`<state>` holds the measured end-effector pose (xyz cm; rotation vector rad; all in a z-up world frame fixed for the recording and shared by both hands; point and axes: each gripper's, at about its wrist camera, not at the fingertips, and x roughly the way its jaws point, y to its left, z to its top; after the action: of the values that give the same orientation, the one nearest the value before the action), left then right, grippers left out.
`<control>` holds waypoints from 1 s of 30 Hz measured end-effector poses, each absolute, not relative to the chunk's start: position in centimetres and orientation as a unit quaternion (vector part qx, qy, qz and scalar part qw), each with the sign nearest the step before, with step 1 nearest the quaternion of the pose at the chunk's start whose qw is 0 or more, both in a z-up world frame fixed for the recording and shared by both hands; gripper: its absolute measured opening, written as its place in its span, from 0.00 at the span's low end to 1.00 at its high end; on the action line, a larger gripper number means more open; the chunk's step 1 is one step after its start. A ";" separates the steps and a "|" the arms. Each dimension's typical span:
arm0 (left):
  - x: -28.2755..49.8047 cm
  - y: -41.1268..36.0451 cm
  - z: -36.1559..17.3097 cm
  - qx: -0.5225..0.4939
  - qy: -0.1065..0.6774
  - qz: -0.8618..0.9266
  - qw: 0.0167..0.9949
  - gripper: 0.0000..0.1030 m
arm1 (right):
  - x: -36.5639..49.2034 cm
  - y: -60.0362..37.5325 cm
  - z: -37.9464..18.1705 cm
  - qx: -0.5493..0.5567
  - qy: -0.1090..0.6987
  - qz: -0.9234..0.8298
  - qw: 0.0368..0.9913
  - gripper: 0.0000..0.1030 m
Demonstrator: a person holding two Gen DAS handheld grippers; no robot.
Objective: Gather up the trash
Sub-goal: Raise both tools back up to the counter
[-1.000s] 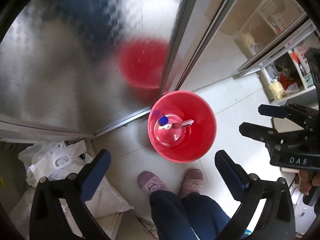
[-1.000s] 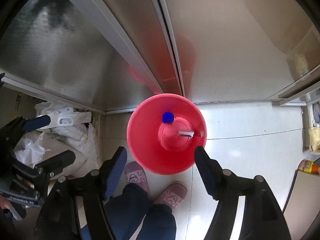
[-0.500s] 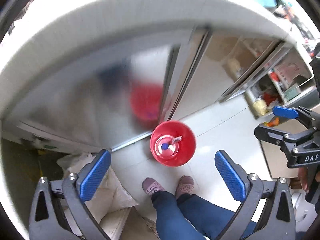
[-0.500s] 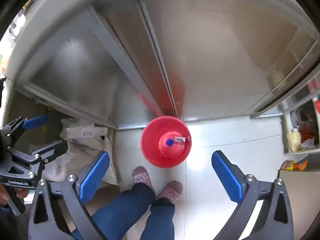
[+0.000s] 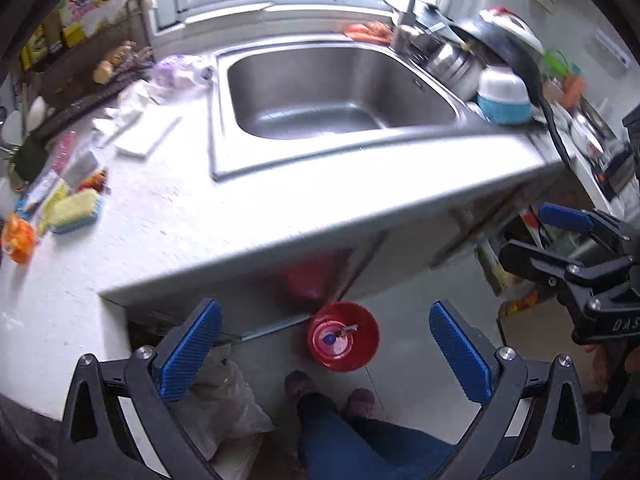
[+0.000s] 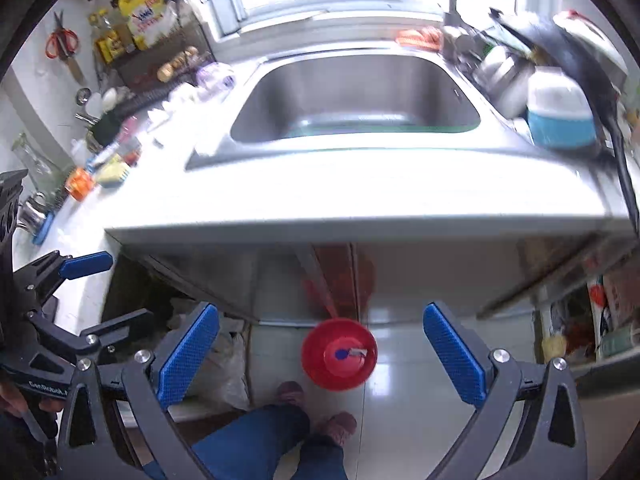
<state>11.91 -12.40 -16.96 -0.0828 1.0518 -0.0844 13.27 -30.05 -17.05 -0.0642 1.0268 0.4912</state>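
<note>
Both sets of jaws stand wide apart with nothing between the blue pads. Seen in its own camera, the left gripper [image 5: 326, 350] frames the red bin [image 5: 343, 336] on the floor; the right gripper [image 6: 320, 350] frames the same bin [image 6: 339, 354] in its own view. Each gripper also shows at the edge of the other's picture, equally spread and empty: the right one [image 5: 536, 236] at the far right, the left one [image 6: 104, 292] at the far left.

The bin is the landmark. It stands on the pale floor tiles, just in front of the metal cabinet doors [image 6: 280, 280] under the counter [image 5: 248, 208], and its red glow reflects in those doors right behind it. Inside it lie a blue cap [image 6: 341, 354] and a small pale scrap [image 6: 356, 352] on the bottom. Just this side of the bin are the person's shoes [image 6: 291, 393] and blue trouser legs [image 5: 340, 440]. Left of the bin, beside the cabinet, sits a pale plastic bag [image 5: 224, 400].

Above and beyond the bin, the steel sink [image 5: 336, 92] is set into the counter. Left of the sink, well up from the bin, are a yellow sponge [image 5: 74, 210], an orange wrapper [image 5: 17, 238] and blurred white packets [image 5: 136, 128]. Right of the sink stand stacked pots and a white and blue container [image 5: 504, 96], with a black pan [image 6: 580, 64] leaning over them.
</note>
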 end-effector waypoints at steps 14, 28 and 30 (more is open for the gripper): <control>16.5 0.2 -10.1 -0.068 0.455 0.038 0.887 1.00 | 20.7 -18.8 -8.8 -0.085 0.414 0.339 0.840 1.00; 14.0 16.5 -14.2 -0.127 0.493 0.174 0.843 1.00 | 22.3 1.1 -11.6 -0.201 0.402 0.504 0.738 0.99; 13.1 18.4 -15.4 -0.143 0.505 0.193 0.829 1.00 | 22.3 3.6 -12.5 -0.217 0.409 0.520 0.718 0.99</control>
<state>13.08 18.43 -15.40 -0.3028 1.0719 0.4091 22.27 3.60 -12.53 -0.4804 0.9051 1.1506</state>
